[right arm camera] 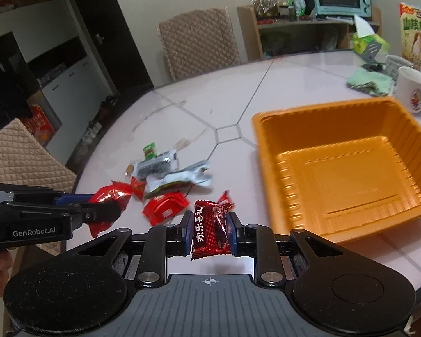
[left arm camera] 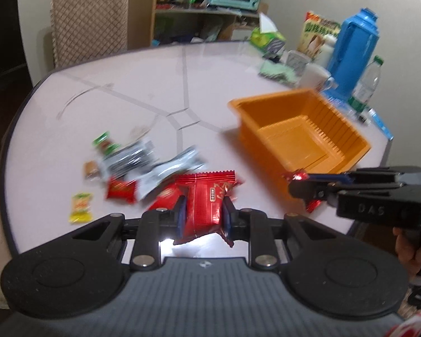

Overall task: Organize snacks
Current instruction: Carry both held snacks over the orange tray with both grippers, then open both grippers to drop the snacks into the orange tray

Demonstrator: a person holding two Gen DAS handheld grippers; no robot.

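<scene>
Both grippers grip snacks: left gripper (left arm camera: 204, 213) pinches a red packet (left arm camera: 207, 199), right gripper (right arm camera: 209, 231) a dark red candy (right arm camera: 210, 229). Both hang above the tabletop (right arm camera: 233, 104) beside the empty orange tray (right arm camera: 342, 165). Next, probably, carry each over the tray and release.

The left gripper (right arm camera: 106, 213) body reads "GenRobot.AI"; the right gripper (left arm camera: 300, 182) body reads "DAS". The dark red candy packet (right arm camera: 210, 230) reads "欢乐喜礼".
</scene>
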